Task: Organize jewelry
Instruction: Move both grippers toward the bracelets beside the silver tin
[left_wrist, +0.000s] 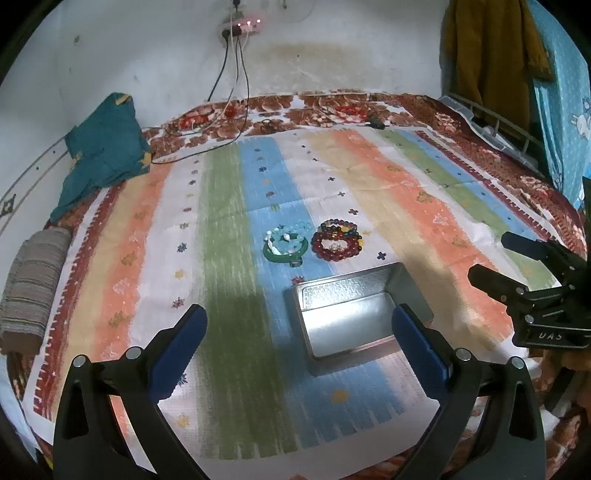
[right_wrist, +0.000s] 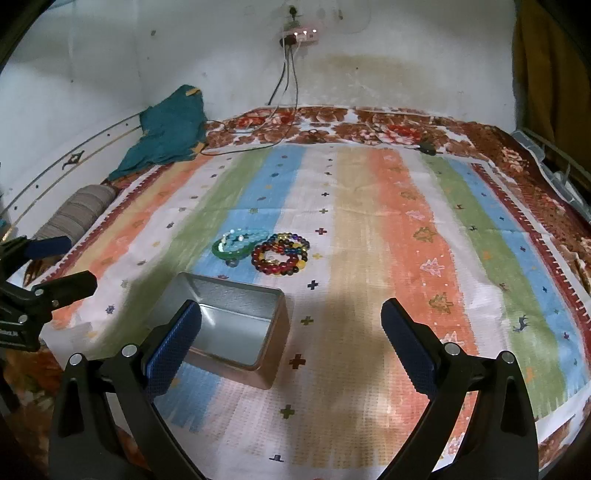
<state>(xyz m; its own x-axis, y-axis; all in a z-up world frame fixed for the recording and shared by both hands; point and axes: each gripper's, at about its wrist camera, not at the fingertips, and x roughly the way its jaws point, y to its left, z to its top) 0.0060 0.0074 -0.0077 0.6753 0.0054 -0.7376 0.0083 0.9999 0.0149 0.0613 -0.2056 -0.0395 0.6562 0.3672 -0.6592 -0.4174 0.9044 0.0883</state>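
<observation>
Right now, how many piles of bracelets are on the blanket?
2. A green and pale blue pile lies on the blue stripe; a red beaded pile lies beside it, on its right. Both sit beyond the tin box. Single bracelets overlap, uncountable.

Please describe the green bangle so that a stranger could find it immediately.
On the striped cloth, look just beyond the open metal tin. Two jewelry piles lie side by side there. The green bangle is the smooth solid ring in the left pile, under pale blue beads; the red pile is all beads.
</observation>
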